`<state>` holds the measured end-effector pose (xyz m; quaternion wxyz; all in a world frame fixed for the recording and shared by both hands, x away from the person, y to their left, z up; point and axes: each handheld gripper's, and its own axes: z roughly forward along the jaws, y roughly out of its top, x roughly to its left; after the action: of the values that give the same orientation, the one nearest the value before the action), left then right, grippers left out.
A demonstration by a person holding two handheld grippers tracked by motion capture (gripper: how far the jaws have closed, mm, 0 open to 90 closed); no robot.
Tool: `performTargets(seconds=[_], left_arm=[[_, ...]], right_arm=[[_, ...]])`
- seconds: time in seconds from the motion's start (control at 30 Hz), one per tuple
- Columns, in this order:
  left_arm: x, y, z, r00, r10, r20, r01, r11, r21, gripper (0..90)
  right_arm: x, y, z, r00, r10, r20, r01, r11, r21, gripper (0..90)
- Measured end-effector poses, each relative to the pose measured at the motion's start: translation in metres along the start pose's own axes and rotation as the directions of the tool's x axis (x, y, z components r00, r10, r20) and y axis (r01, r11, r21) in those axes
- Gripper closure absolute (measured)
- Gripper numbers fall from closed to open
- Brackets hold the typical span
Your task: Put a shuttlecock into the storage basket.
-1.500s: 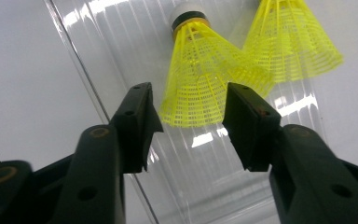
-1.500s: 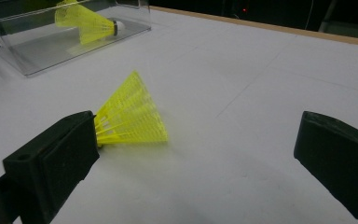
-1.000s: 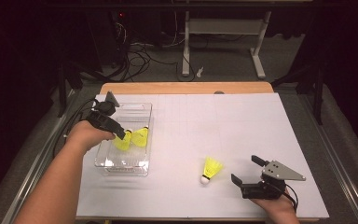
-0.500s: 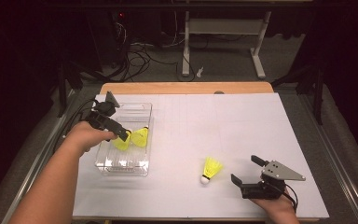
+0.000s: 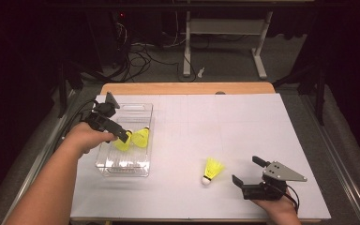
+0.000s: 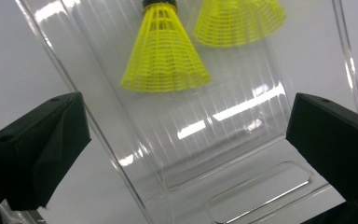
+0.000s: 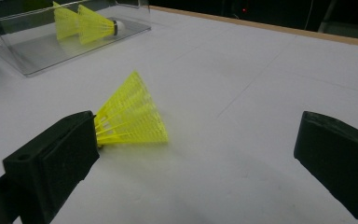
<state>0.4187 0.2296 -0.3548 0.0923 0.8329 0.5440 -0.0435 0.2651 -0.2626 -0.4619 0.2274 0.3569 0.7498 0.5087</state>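
A clear plastic bin point(image 5: 122, 169) stands at the left of the table with two yellow shuttlecocks point(image 5: 141, 136) lying in it. My left gripper point(image 5: 122, 135) hovers over the bin, right by the nearer shuttlecock point(image 6: 165, 56). Its jaws have just been opening and stand wide with nothing between them point(image 6: 186, 140). A third yellow shuttlecock point(image 5: 212, 168) lies on the white sheet, cork toward the front edge. My right gripper point(image 5: 245, 169) rests open just to its right. In the right gripper view that shuttlecock point(image 7: 130, 116) lies beside the left jaw, not gripped.
A white sheet point(image 5: 225, 122) covers the table, with a wooden edge point(image 5: 187, 88) at the back. Beyond it, cables and a desk frame point(image 5: 225, 42) are on the dark floor. The person's forearm point(image 5: 51, 187) reaches in from the lower left.
The left gripper's jaws have spread wider over the bin, with its hand shifting only slightly. The right gripper and the loose shuttlecock have stayed put.
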Motion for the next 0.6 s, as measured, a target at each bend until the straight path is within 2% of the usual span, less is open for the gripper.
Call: performTargets(seconds=[0.33, 0.6], left_arm=[[-0.017, 0.004, 0.009, 0.9985, 0.053, -0.009, -0.053, 0.9981, 0.032, 0.6], [-0.031, 0.007, 0.015, 0.9948, 0.101, -0.007, -0.101, 0.9935, 0.052, 0.6]], right_arm=[[0.001, 0.0, 0.001, 1.0, 0.001, -0.001, -0.001, 1.0, 0.004, 0.3], [0.0, -0.001, 0.0, 1.0, 0.001, 0.0, -0.001, 1.0, 0.004, 0.3]])
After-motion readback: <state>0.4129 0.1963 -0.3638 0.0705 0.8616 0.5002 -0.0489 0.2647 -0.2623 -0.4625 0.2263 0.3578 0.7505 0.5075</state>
